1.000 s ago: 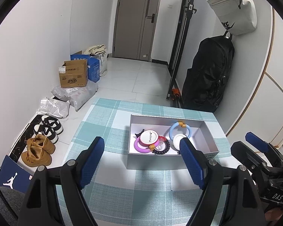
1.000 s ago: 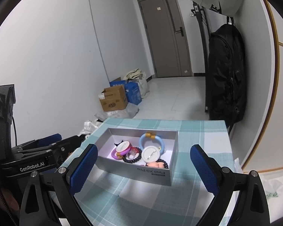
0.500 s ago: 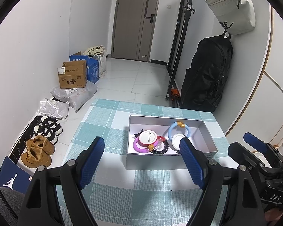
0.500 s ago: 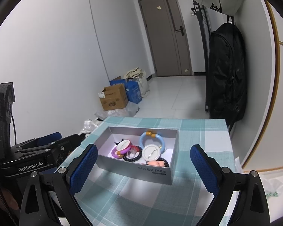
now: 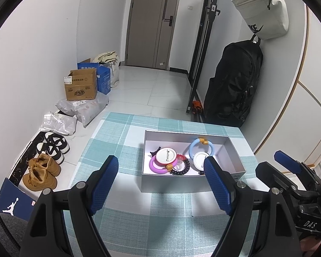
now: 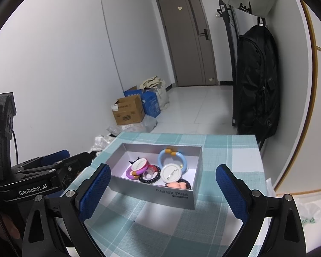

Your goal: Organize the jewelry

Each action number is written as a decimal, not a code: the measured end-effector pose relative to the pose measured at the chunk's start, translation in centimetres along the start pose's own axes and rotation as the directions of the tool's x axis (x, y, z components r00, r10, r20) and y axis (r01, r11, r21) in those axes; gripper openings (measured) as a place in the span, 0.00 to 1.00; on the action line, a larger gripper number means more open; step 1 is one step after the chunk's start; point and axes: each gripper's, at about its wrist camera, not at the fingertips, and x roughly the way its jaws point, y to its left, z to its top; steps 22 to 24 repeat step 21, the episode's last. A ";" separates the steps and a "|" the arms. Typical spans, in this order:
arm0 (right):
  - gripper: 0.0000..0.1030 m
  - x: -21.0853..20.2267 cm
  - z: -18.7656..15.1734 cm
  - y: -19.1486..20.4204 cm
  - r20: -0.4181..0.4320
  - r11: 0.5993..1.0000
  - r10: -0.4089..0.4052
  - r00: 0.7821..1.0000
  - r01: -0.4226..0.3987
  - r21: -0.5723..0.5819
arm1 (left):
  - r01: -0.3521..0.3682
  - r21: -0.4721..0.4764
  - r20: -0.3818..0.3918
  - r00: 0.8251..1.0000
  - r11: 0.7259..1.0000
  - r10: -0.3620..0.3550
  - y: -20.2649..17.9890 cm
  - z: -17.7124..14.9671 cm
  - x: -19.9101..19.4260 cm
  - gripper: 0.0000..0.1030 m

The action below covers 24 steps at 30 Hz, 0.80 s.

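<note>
The jewelry sat gathered in an open grey box (image 5: 193, 183) on the checked bench (image 5: 117, 150), a blue bracelet (image 5: 201, 147), a purple bracelet (image 5: 157, 167), a dark beaded bracelet (image 5: 182, 170) and two white round badges (image 6: 171, 172) crowded together, probably so the pieces stayed corralled in one container. The left gripper (image 5: 161, 184) and the right gripper (image 6: 163, 192) each hung short of the box's near wall with jaws spread wide. Both held nothing and touched nothing.
</note>
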 end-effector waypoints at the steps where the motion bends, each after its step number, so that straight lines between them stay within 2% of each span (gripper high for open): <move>1: 0.96 0.0 0.0 0.0 -0.001 1.000 0.000 1.000 0.000 0.000 | 0.001 0.000 -0.001 1.000 1.000 -0.001 0.0 0.0 0.0 0.76; 24: 0.96 0.7 -0.1 -0.3 -0.020 1.000 -0.009 1.000 0.009 0.002 | -0.002 0.012 0.005 1.000 1.000 0.002 0.0 -0.1 0.1 0.76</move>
